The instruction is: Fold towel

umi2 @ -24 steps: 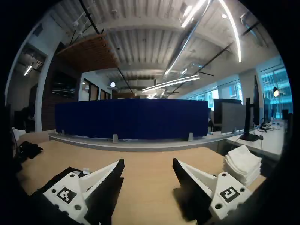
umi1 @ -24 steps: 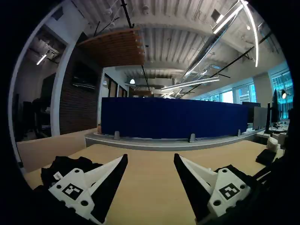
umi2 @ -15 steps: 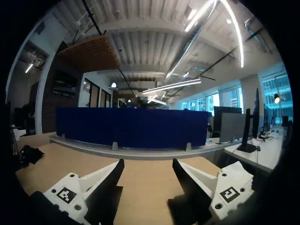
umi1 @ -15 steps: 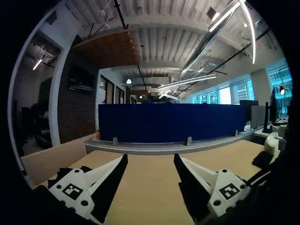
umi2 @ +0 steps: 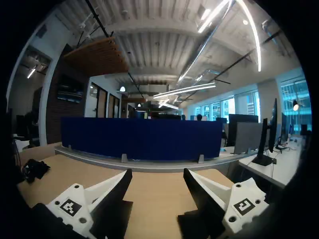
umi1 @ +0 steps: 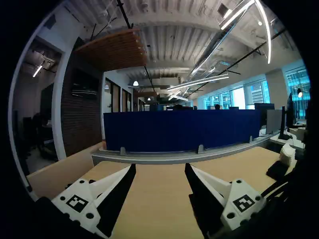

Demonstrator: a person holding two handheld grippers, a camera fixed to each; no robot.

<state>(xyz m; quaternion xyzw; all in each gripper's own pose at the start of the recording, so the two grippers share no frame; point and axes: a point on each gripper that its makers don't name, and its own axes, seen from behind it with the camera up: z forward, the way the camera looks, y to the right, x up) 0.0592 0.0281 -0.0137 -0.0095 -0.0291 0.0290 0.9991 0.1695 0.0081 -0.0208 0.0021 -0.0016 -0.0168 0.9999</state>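
In the right gripper view my right gripper [umi2: 157,173] is open over a light wooden table [umi2: 155,199]. Flat black cloth [umi2: 121,211] lies on the table just under both fingers, with nothing between them. A crumpled black cloth [umi2: 36,169] sits at the table's far left. In the left gripper view my left gripper [umi1: 159,169] is also open above the same table [umi1: 159,203], its fingers holding nothing. At the right edge of that view lie a small black cloth [umi1: 277,169] and a stack of white folded towels [umi1: 288,153].
A blue partition [umi1: 179,129] on a grey rail closes the far edge of the table. Monitors [umi2: 249,137] stand on a white desk to the right. A brick wall and a white column rise on the left.
Both views have risen and tilted up slightly. The black cloth has sunk lower behind the fingers, and the white towel stack has slipped out of the right gripper view. Both grippers stayed open.
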